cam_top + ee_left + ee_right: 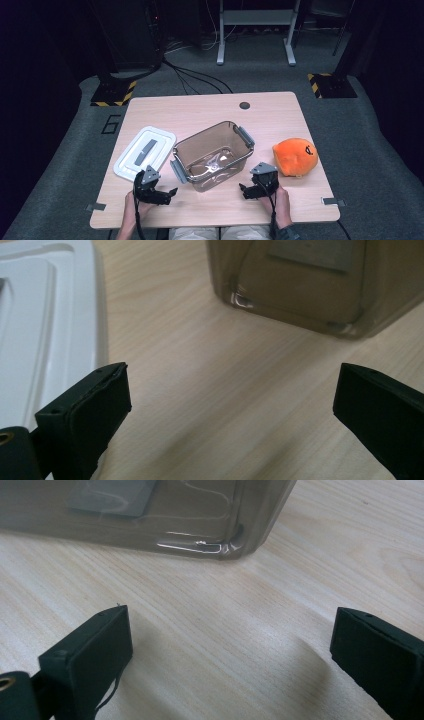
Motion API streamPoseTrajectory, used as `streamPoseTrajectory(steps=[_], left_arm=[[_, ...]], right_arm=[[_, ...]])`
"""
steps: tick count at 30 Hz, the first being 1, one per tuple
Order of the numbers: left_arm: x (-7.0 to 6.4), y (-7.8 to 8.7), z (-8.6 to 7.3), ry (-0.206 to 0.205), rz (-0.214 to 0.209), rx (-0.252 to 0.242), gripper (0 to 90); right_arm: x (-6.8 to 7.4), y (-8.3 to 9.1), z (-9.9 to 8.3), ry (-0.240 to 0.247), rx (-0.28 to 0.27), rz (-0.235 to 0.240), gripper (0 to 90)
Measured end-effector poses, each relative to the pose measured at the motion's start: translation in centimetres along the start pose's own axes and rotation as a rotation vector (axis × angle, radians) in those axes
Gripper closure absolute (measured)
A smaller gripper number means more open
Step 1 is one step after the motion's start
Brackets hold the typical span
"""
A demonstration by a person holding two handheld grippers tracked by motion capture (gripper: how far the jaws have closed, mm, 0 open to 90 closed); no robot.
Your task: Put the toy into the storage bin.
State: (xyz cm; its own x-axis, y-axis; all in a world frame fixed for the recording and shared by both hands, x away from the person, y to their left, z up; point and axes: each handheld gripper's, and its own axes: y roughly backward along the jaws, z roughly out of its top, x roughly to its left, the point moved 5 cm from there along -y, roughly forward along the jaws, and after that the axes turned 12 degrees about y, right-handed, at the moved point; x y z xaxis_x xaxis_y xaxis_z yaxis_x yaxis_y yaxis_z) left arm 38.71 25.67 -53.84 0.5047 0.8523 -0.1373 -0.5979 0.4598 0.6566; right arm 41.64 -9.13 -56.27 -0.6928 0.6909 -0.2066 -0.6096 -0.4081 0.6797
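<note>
The clear brown tub [212, 155] sits mid-table between both grippers, the left gripper [159, 192] and right gripper [254, 189] each near one front corner, jaws wide and empty, with its long axis slanting away rightward.

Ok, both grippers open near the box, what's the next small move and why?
Probably swing the right gripper toward the orange plush toy. It lies on the table just right of the open, nearly empty box, and the lid is off, so filling likely comes first.
</note>
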Motion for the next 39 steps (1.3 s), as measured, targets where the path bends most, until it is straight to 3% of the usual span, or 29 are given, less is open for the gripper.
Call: streamPoseTrajectory(steps=[8,12,19,27,33,39], left_arm=[[-1.6,-1.8,-1.9,-0.020,-0.015,0.045,1.5],[-1.7,-2.0,-2.0,-0.034,0.013,0.046,0.8],[-1.6,-2.2,-2.1,0.002,-0.006,0.068,0.7],[-1.6,-2.2,-2.0,0.000,-0.004,0.066,0.6],[-1.6,-2.2,-2.0,0.005,-0.005,0.061,0.4],[-1.6,-2.2,-2.0,0.006,-0.005,0.061,0.2]], right_arm=[[-0.1,0.0,0.0,0.008,0.002,0.009,2.5],[-0.1,0.0,0.0,0.023,-0.002,0.009,1.3],[0.1,0.3,-0.1,0.032,-0.014,0.025,0.0],[0.4,1.8,-0.2,0.050,-0.022,0.081,0.0],[-0.1,3.3,-0.2,0.036,-0.026,0.072,0.0],[-1.2,5.1,-0.4,-0.008,-0.045,0.037,0.0]])
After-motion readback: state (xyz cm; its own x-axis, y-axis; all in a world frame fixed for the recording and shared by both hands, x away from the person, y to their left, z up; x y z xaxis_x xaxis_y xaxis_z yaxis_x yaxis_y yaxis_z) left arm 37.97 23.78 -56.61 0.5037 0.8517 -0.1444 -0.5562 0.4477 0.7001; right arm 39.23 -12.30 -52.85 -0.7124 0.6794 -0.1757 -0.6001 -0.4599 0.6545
